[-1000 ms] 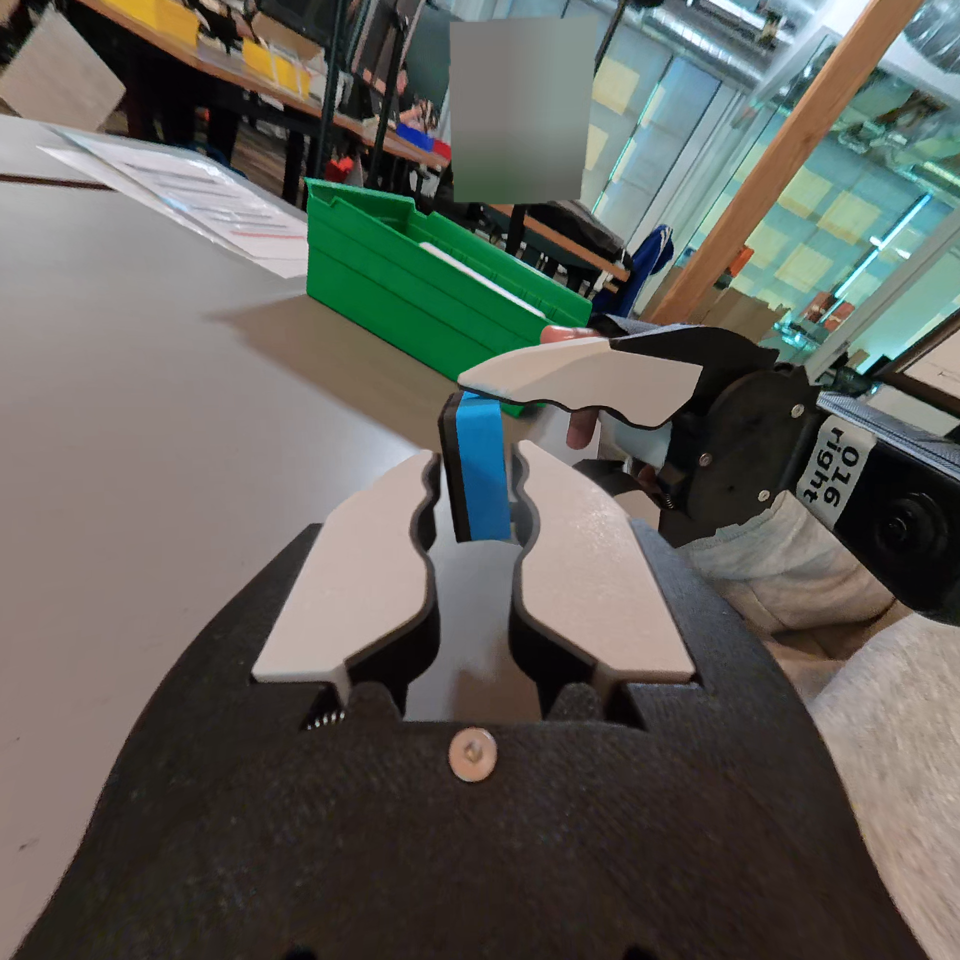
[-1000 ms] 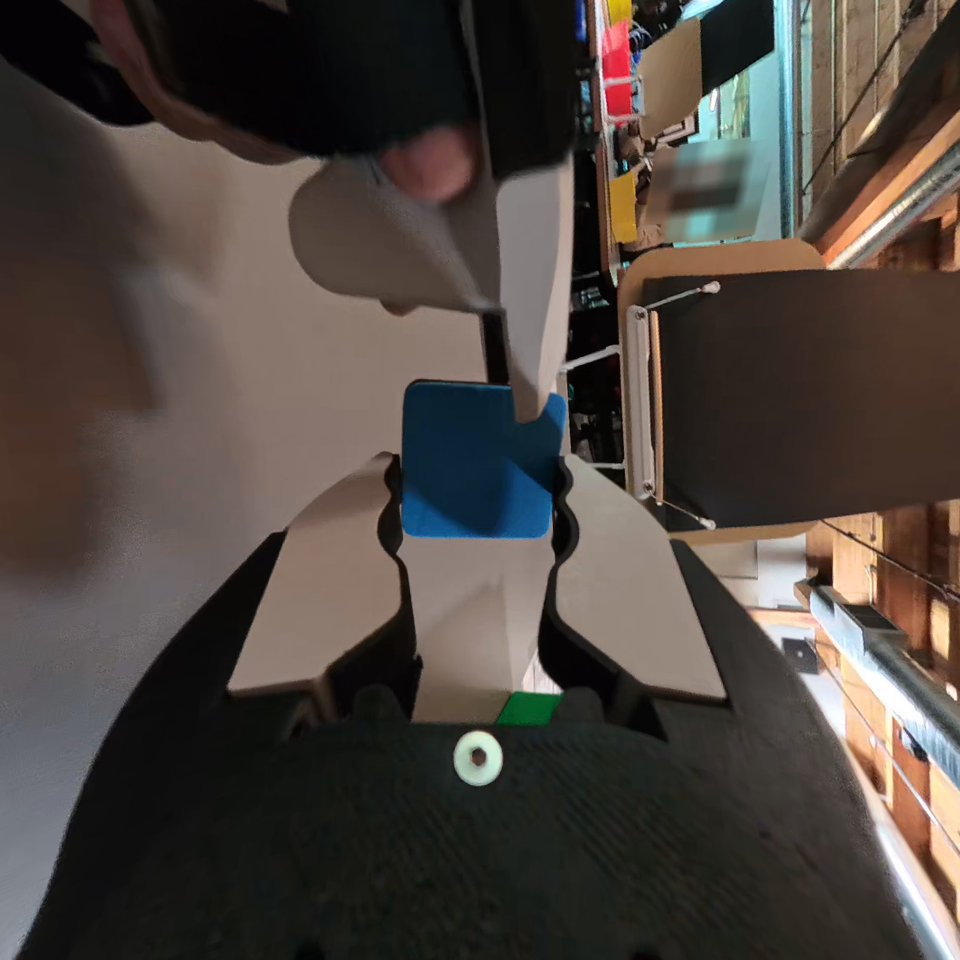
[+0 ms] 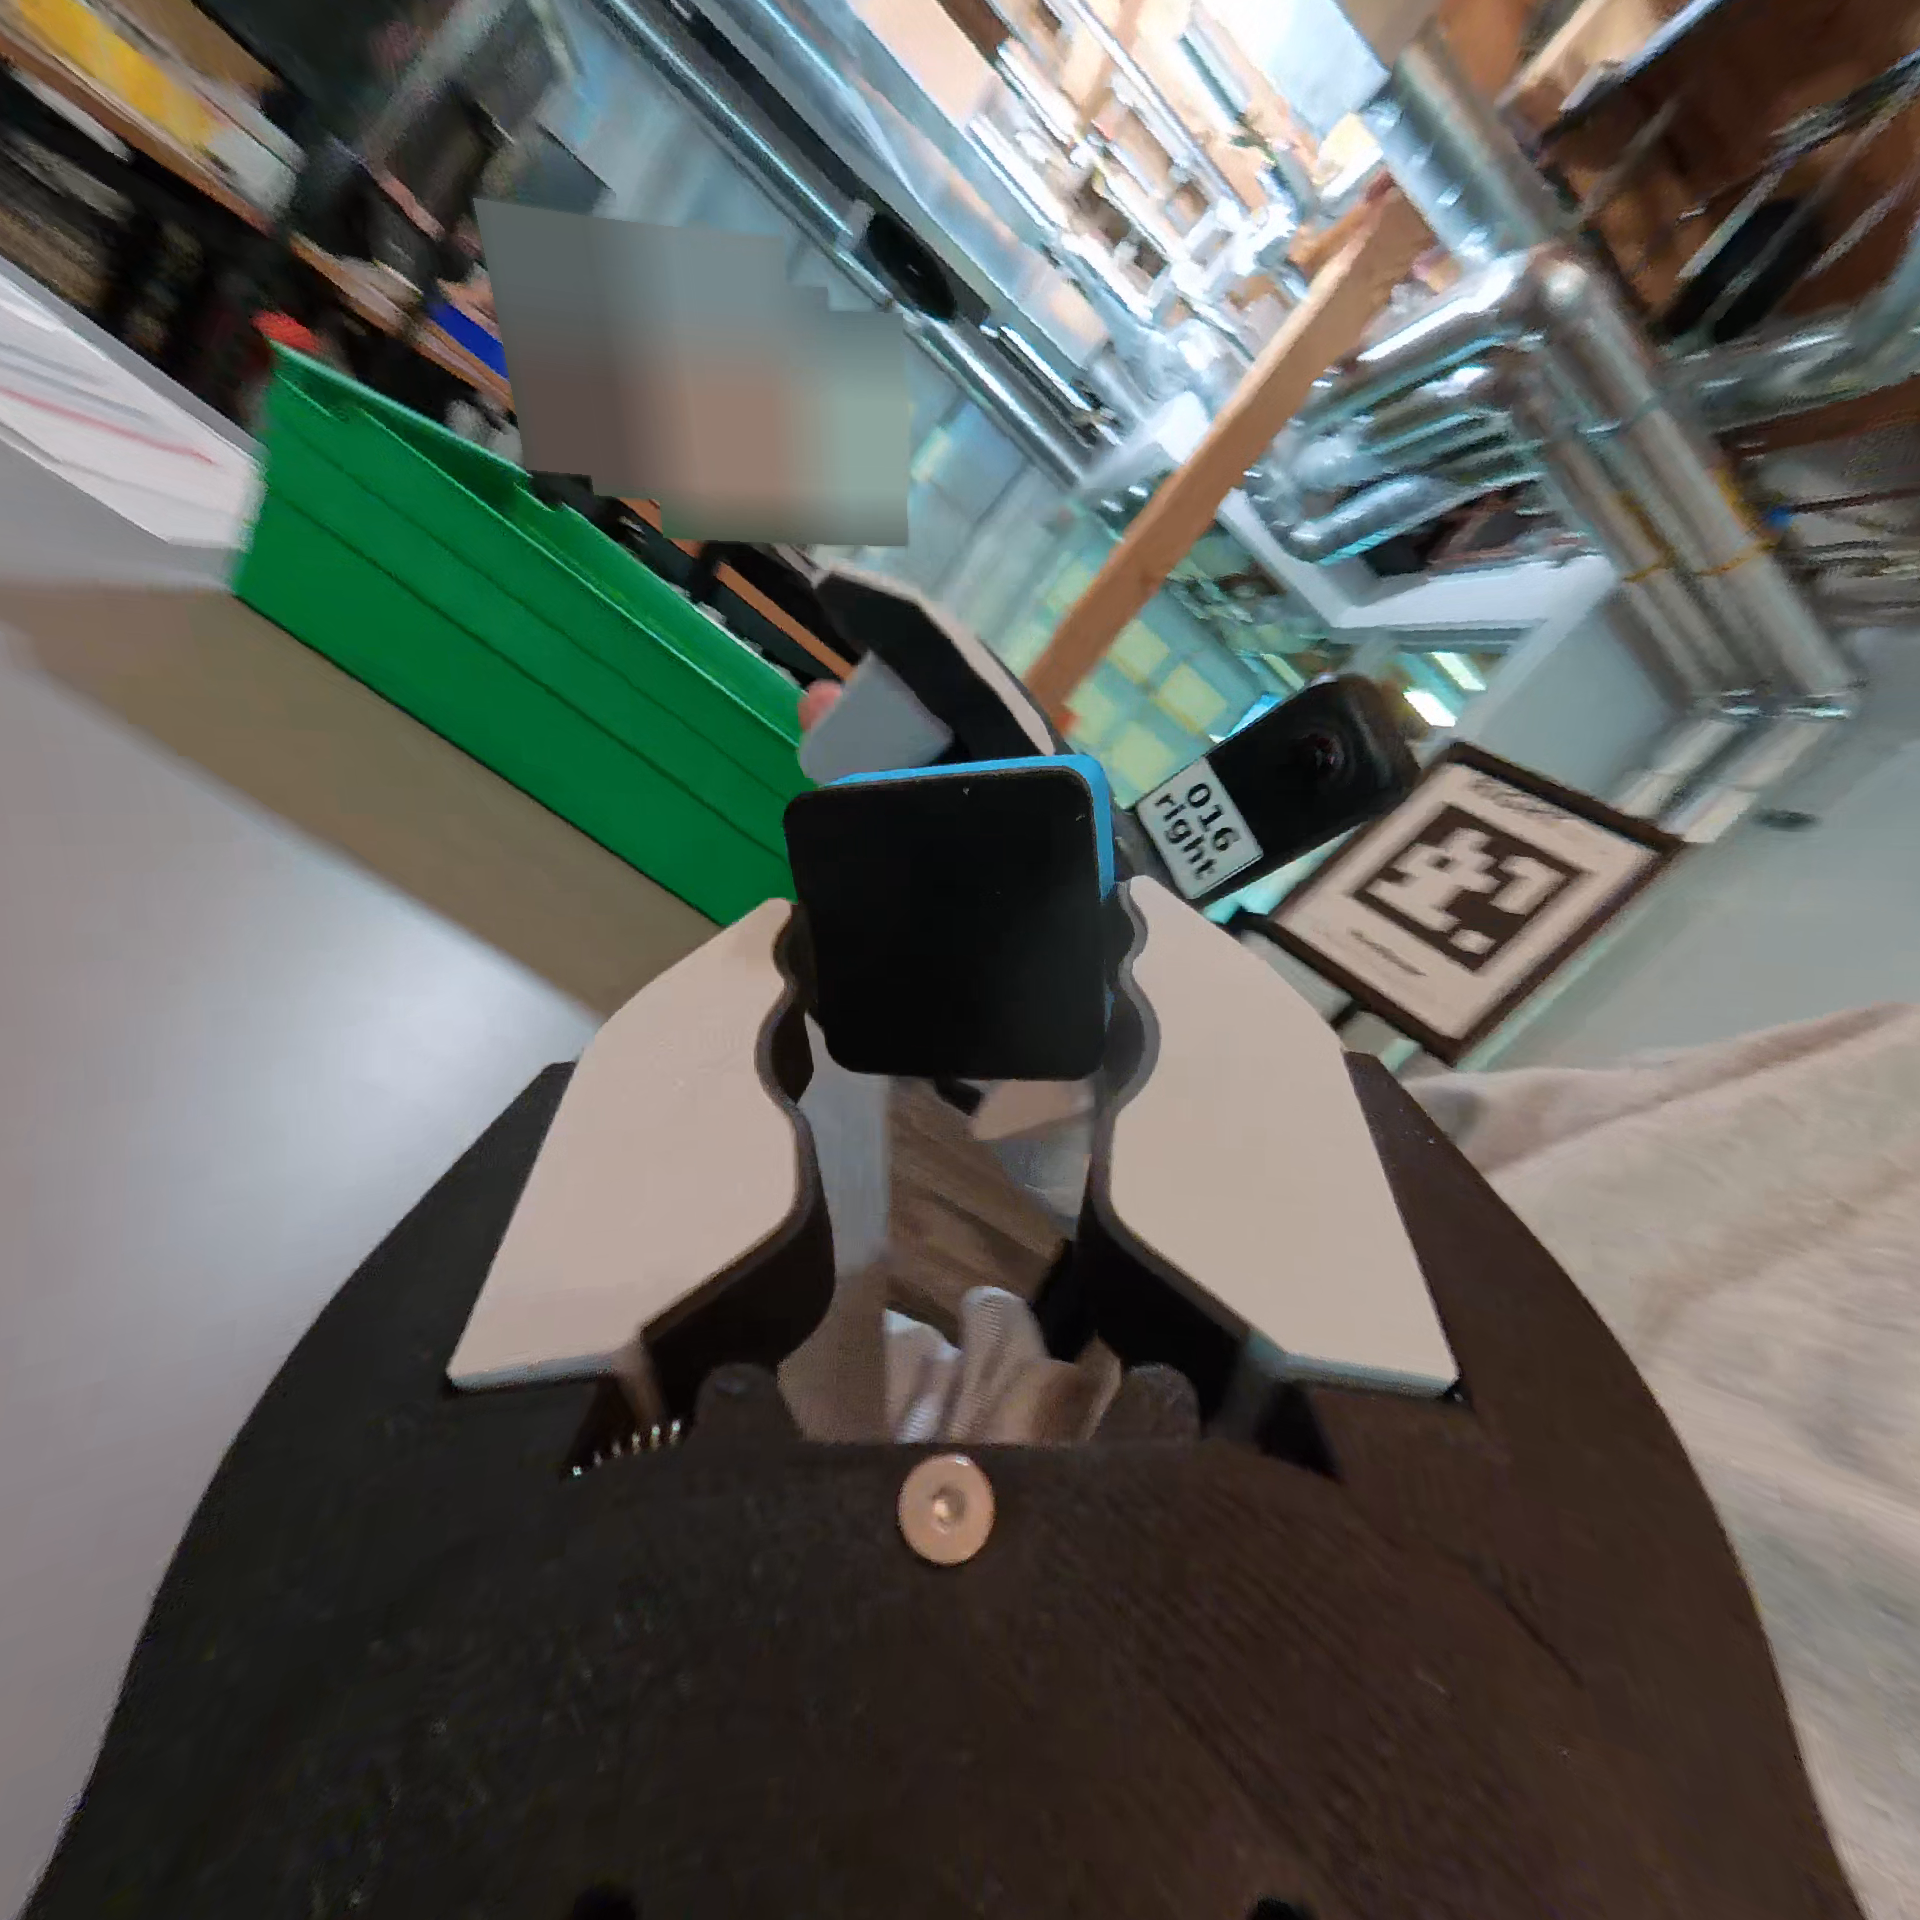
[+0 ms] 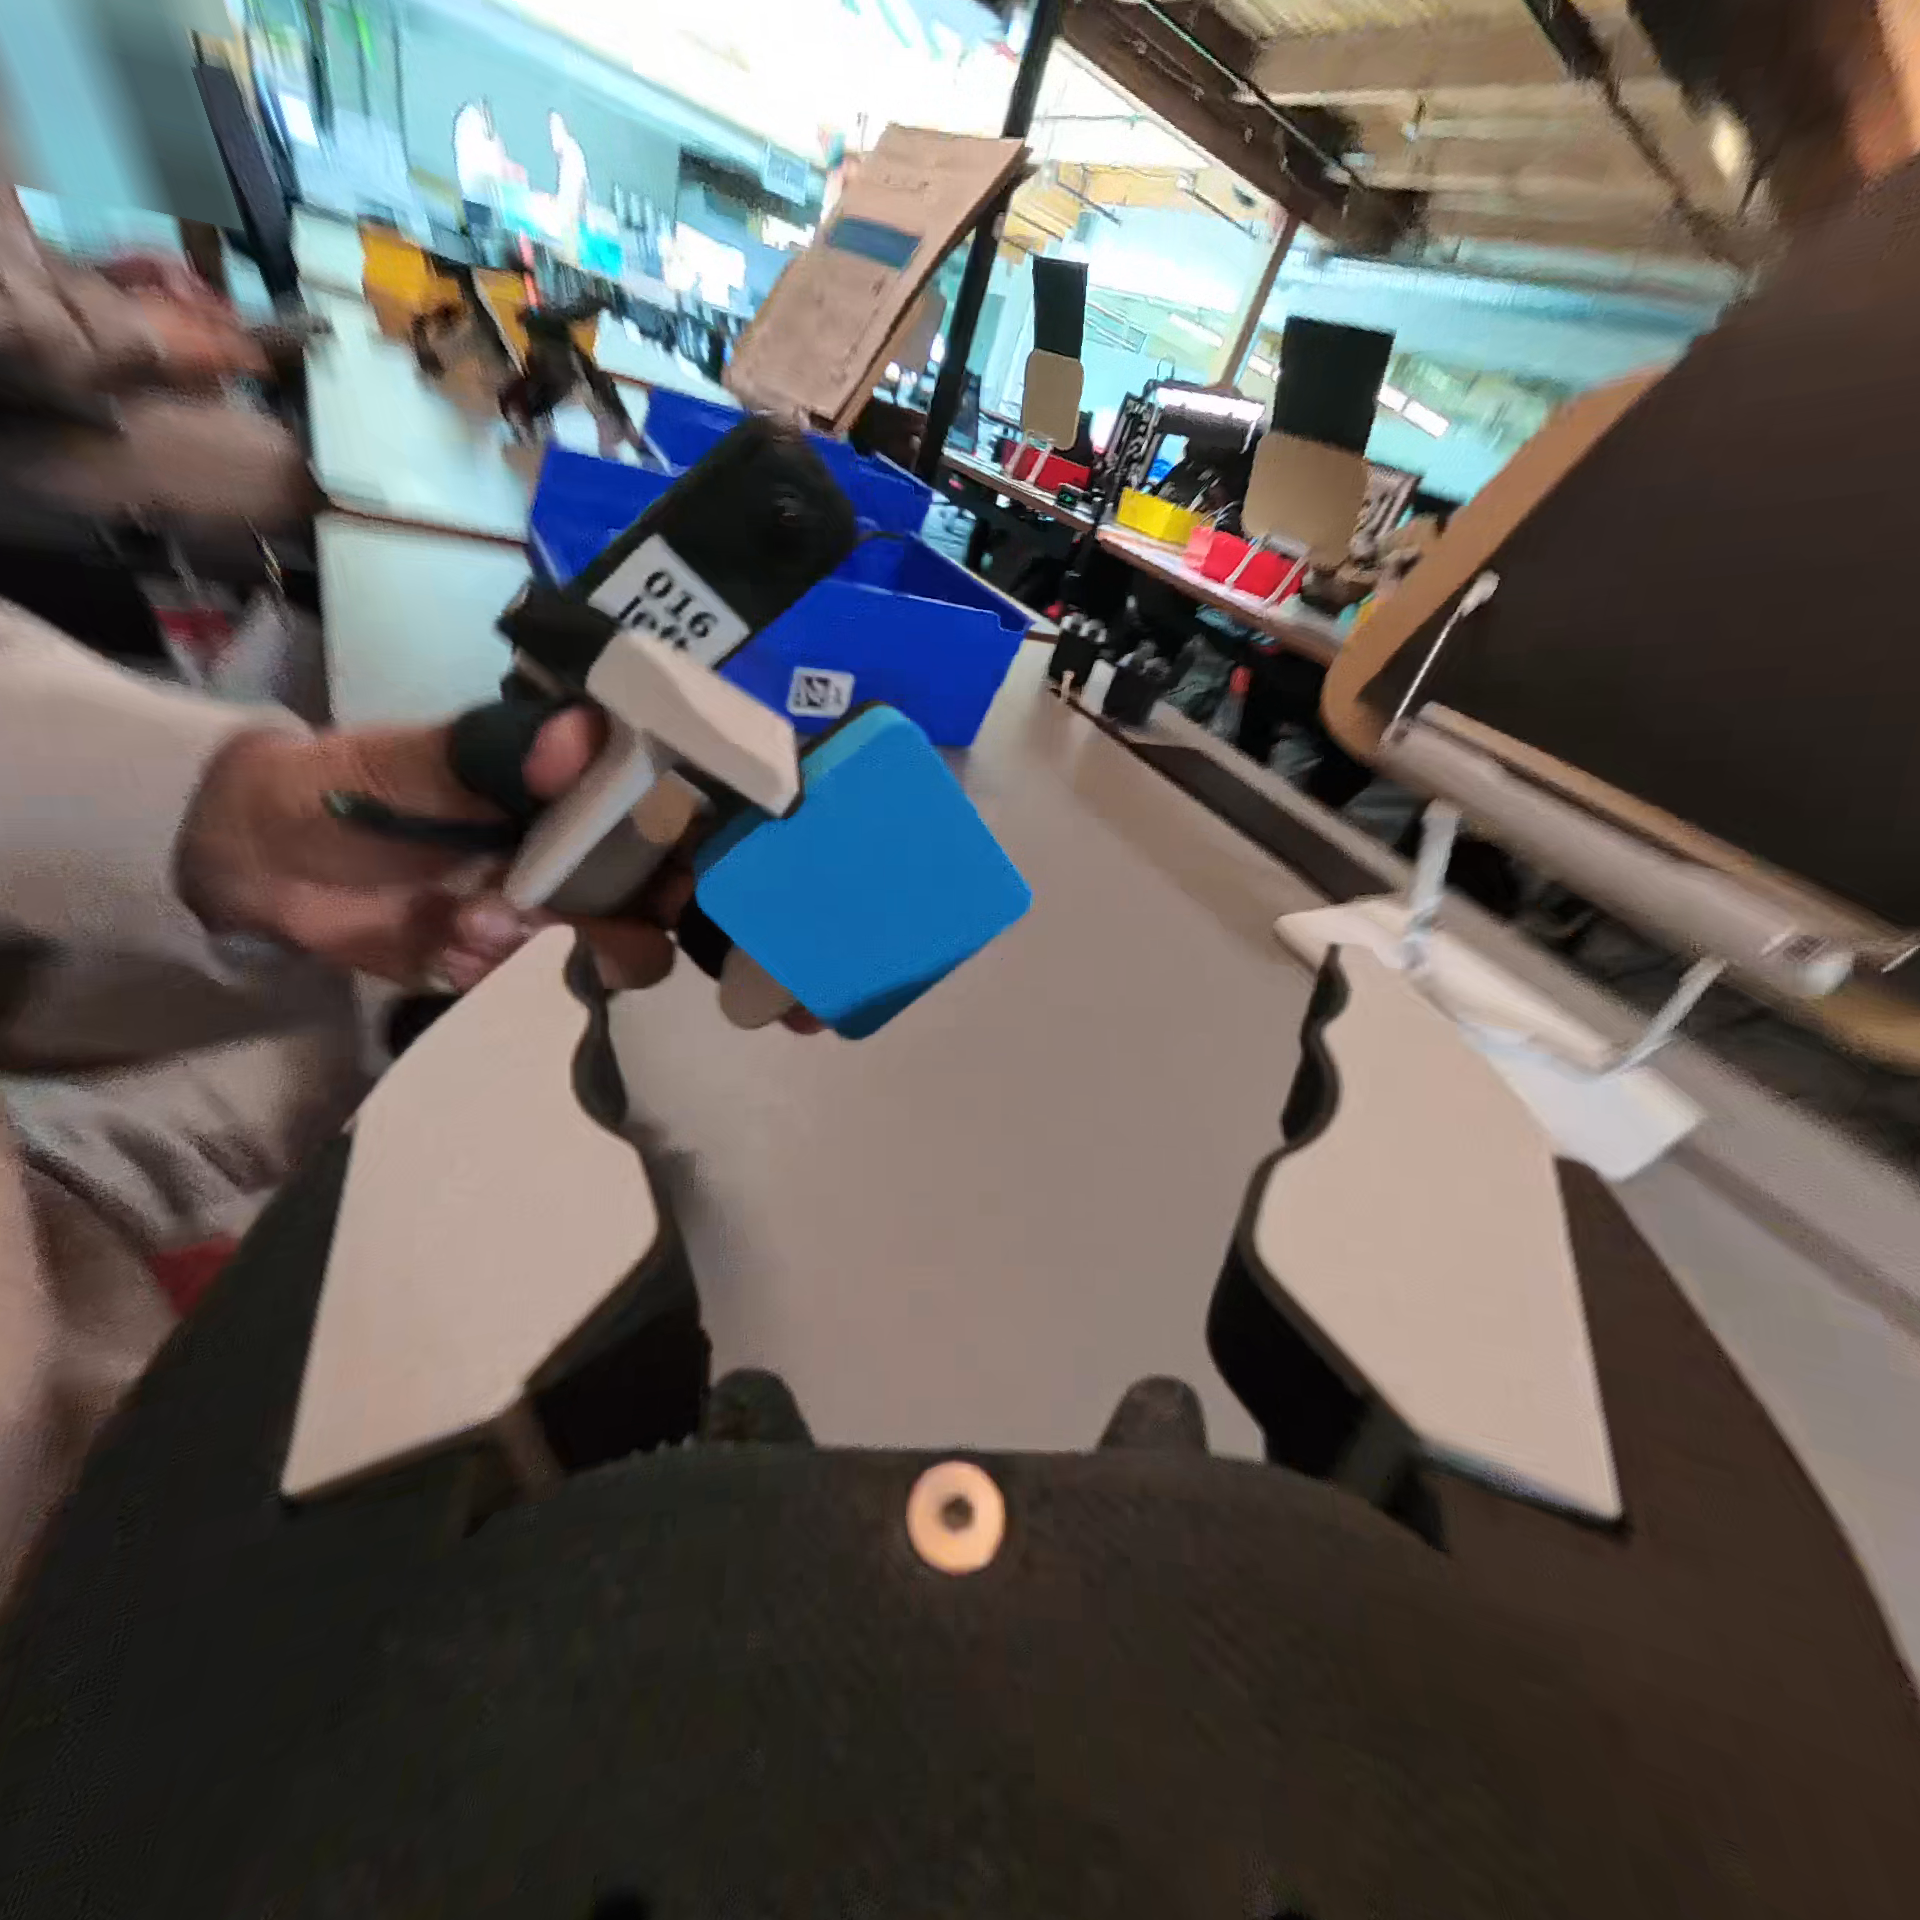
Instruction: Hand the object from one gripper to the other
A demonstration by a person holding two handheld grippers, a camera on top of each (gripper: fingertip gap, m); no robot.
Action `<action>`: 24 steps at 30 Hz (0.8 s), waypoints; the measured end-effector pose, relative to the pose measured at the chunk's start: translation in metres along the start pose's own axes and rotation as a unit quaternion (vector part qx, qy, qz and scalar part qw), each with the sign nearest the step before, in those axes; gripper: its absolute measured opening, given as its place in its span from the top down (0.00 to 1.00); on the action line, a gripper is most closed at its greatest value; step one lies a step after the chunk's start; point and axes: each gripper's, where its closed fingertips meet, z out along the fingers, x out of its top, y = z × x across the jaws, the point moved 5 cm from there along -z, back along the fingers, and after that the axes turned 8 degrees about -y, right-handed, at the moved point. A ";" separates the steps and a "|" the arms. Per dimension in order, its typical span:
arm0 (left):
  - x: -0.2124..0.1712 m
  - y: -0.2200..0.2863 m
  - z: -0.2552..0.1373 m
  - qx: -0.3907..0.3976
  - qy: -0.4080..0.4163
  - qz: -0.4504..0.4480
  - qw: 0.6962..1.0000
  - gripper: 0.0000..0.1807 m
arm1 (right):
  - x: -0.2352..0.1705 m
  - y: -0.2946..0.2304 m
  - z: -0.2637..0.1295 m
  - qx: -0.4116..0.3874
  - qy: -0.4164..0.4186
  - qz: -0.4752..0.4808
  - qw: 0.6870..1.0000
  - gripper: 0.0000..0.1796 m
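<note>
Left gripper [image 3: 961, 935] is clamped on the pad [image 3: 951, 925], a square slab, blue one face, black the other. Right gripper [image 4: 951, 1039] gapes wide, holding nothing.

Left gripper [image 3: 961, 940]: black textured body, pale grey scalloped fingers [image 3: 665, 1164], silver hex screw [image 3: 943, 1509], small spring [image 3: 623, 1444]. Right gripper [image 4: 951, 1023]: same build. Light grey sleeve [image 4: 94, 769].
</note>
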 end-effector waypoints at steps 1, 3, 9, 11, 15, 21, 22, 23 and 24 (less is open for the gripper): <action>0.003 -0.003 -0.003 0.033 0.008 0.021 0.999 0.69 | -0.002 0.005 -0.001 0.017 0.008 0.056 0.998 0.30; 0.006 -0.007 -0.009 0.114 0.004 0.073 0.991 0.70 | -0.004 0.015 -0.006 0.053 0.034 0.170 0.983 0.34; 0.004 -0.020 -0.017 0.416 -0.107 0.296 0.853 0.69 | -0.018 0.030 -0.009 0.071 -0.006 0.356 0.932 0.64; -0.004 -0.022 -0.010 0.461 -0.158 0.358 0.797 0.69 | -0.020 0.023 -0.004 0.068 -0.040 0.353 0.932 0.69; -0.025 -0.023 0.011 0.480 -0.238 0.454 0.712 0.69 | -0.024 0.010 0.004 0.072 -0.115 0.351 0.927 0.71; -0.045 -0.021 0.027 0.488 -0.305 0.568 0.588 0.69 | -0.044 0.002 0.008 0.104 -0.182 0.382 0.900 0.76; -0.048 -0.020 0.029 0.485 -0.309 0.572 0.585 0.69 | -0.046 0.000 0.009 0.113 -0.192 0.379 0.898 0.83; -0.049 -0.020 0.030 0.484 -0.311 0.573 0.584 0.69 | -0.049 -0.002 0.009 0.115 -0.203 0.377 0.896 0.86; -0.049 -0.020 0.031 0.484 -0.312 0.572 0.584 0.69 | -0.050 -0.002 0.010 0.115 -0.207 0.375 0.896 0.86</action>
